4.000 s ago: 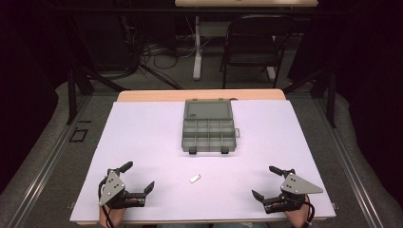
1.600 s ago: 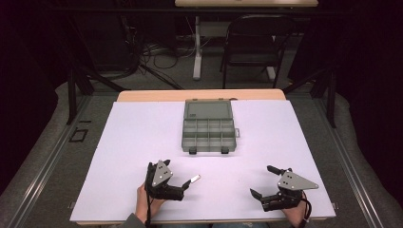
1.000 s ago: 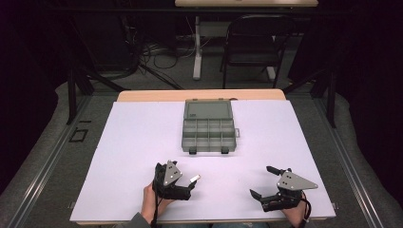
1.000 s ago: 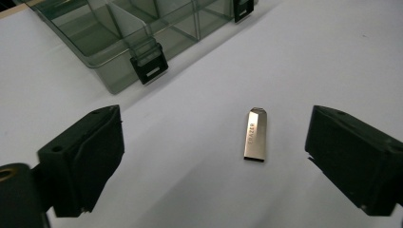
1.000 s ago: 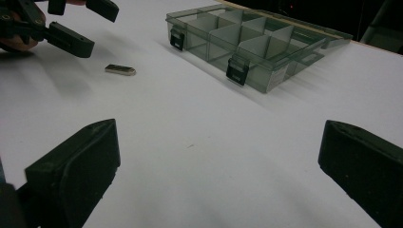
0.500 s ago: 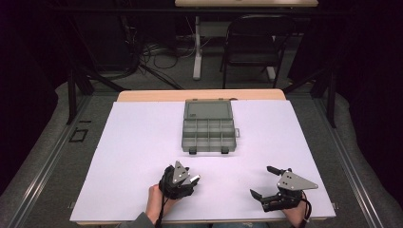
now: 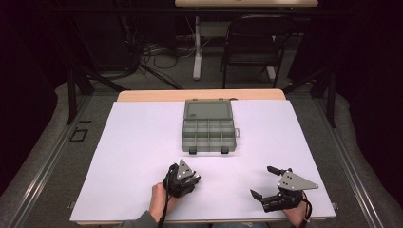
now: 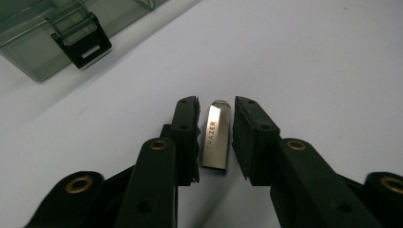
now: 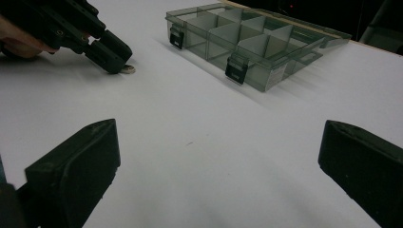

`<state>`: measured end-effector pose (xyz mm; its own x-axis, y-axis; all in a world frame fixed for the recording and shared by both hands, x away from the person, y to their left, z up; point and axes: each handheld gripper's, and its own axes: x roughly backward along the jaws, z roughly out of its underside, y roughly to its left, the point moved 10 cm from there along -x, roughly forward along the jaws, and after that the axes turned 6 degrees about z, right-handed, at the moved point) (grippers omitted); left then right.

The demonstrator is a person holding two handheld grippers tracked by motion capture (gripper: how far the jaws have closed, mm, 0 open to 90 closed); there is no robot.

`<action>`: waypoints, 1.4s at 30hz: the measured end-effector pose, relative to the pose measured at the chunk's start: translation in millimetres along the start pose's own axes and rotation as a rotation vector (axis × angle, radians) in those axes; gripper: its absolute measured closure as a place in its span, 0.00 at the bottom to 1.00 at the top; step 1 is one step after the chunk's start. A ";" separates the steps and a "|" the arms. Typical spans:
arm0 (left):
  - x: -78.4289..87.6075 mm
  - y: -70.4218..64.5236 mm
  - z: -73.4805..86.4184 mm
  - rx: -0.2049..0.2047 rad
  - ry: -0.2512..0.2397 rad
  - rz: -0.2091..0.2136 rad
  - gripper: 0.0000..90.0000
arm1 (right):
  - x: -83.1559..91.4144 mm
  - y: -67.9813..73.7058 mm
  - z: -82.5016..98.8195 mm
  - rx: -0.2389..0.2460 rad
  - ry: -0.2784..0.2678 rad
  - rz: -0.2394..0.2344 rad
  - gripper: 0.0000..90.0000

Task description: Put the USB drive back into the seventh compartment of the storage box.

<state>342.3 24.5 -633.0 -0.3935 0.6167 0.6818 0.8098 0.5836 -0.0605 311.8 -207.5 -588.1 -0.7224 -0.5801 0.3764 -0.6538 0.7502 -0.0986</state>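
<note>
Lay flat on the white worktop (image 7: 133,156), a small silver USB stick (image 8: 215,137), directly between the fingers (image 8: 186,137) of the left gripper (image 8: 216,140). Ran lengthwise along those fingers, its long axis parallel to them, rounded loop end pointing away past the tips. Stood a little apart on either side, with a thin gap visible at each flank; open, then, not gripping, and probably needing only to close across the stick's narrow width. Far closer to the stick, the left hand (image 7: 159,202) than the right.

Held well off to the side, the right gripper (image 7: 271,197), fingers (image 9: 76,166) spread wide over bare worktop with nothing between them.

Beyond the left fingertips, an open smoky-grey compartment box (image 7: 209,128), black latches facing the person. Looked empty, all its compartments.
</note>
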 end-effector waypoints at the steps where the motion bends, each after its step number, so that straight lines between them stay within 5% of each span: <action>1: -0.2 -0.3 -0.2 -0.002 -0.001 -0.002 0.79 | 0.0 -0.1 0.0 0.001 -0.001 0.000 0.00; 20: 0.6 -2.1 -0.2 -0.004 -0.012 0.057 0.87 | -0.3 0.7 0.7 0.005 0.003 -0.003 0.00; 42: 16.8 -2.7 -14.2 -0.025 -0.080 0.060 0.87 | -1.0 0.8 1.1 0.002 0.002 -0.006 0.00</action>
<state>339.7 25.7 -611.1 -0.3770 0.6908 0.6170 0.8431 0.5317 -0.0802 311.8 -206.6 -589.6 -0.7181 -0.5837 0.3790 -0.6584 0.7462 -0.0981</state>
